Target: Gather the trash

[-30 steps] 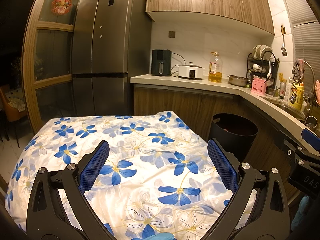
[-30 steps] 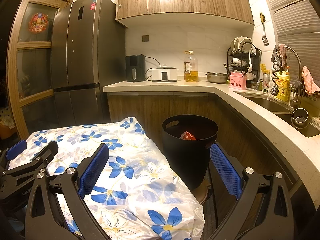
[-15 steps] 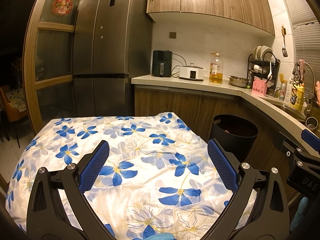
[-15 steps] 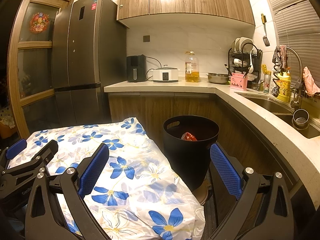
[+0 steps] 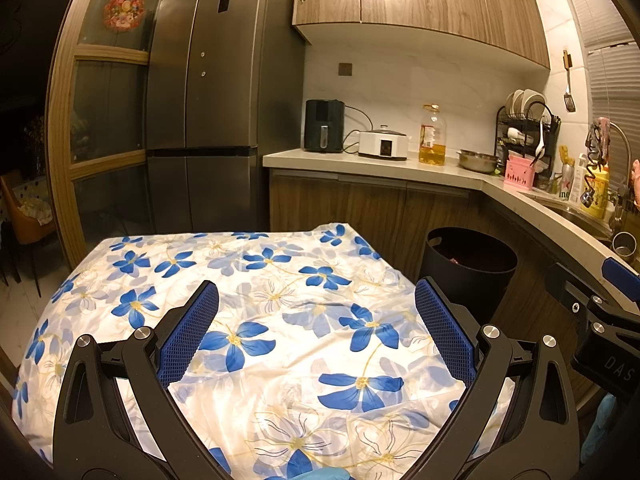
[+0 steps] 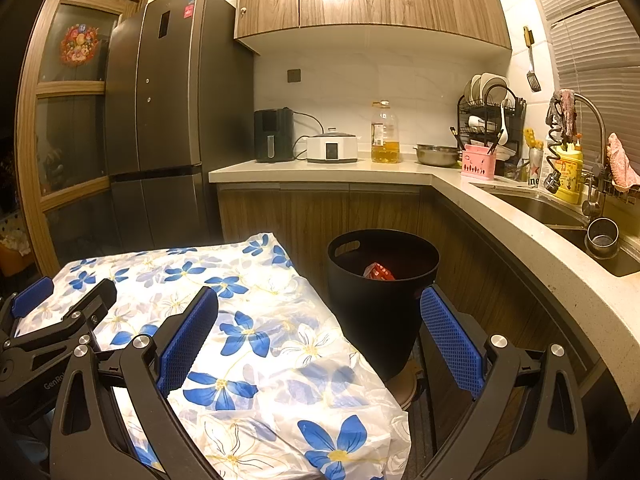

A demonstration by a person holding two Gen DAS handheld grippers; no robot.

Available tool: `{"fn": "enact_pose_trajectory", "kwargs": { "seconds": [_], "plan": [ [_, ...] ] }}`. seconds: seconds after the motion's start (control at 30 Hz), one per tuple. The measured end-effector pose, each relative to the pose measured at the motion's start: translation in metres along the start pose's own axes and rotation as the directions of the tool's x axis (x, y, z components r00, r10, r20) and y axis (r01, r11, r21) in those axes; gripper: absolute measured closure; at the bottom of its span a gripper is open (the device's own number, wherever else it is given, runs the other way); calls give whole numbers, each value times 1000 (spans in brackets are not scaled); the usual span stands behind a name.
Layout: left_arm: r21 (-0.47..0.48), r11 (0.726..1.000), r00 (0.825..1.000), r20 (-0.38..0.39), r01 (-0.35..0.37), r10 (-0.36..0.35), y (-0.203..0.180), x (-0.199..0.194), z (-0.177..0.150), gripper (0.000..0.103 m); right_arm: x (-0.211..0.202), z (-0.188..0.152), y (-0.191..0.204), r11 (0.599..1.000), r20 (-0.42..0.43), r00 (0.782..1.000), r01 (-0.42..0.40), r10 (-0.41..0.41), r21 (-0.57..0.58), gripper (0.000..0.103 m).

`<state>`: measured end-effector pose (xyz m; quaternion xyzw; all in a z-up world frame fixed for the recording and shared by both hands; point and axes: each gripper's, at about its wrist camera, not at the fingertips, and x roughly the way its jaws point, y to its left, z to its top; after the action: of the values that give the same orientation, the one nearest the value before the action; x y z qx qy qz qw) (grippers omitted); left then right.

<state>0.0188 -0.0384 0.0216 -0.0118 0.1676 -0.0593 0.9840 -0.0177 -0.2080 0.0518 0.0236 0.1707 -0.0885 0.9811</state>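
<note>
Both grippers hang over the table with nothing in them. The left gripper [image 5: 316, 322] has its jaws wide apart, and between its blue pads [image 5: 188, 334] only the flowered cloth [image 5: 280, 320] shows. The right gripper [image 6: 318, 330] is open just as wide; its left finger lies over the table corner and its right finger hangs past the edge, in front of the bin [image 6: 382, 280]. In the right view the left gripper appears at about 9 o'clock, near and at about the same height. Both tools point forward, nearly level, a little tilted down.

I see no trash on the cloth in either view. The only trash visible is a red packet [image 6: 378, 271] already inside the bin, which stands on the floor just beside the far right corner of the table, at about 1 o'clock from the right gripper. So I judge that the step in hand is a pause or a search: either the collecting is finished, or the next piece lies out of view. The next move calls for finding another piece, then lowering one open gripper around it.

Farther away, at 12 o'clock, is the counter [image 6: 320, 170] with kitchen things, and at 10 o'clock the fridge [image 5: 216, 80].
</note>
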Motion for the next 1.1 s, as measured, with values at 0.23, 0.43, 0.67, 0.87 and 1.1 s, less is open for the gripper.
{"fn": "enact_pose_trajectory", "kwargs": {
  "seconds": [0.23,0.43,0.67,0.87,1.1],
  "plan": [
    [24,1000,1000,-5,-5,5,-4,1,0,20,-1,-1,-5,1000,0,1000,0,0,6,6],
    [28,1000,1000,-9,-12,12,-7,3,-1,21,0,-2,-8,1000,-3,1000,-2,2,9,6],
    [7,1000,1000,-22,-22,22,-6,5,-1,20,0,-2,-8,1000,-6,1000,-4,5,10,6],
    [3,1000,999,-23,-23,23,-8,4,-2,20,2,-3,-11,1000,-9,1000,-7,7,14,6],
    [1,1000,999,-26,-23,23,-8,3,-2,20,3,-3,-11,1000,-11,1000,-8,8,15,6]
  ]
}}
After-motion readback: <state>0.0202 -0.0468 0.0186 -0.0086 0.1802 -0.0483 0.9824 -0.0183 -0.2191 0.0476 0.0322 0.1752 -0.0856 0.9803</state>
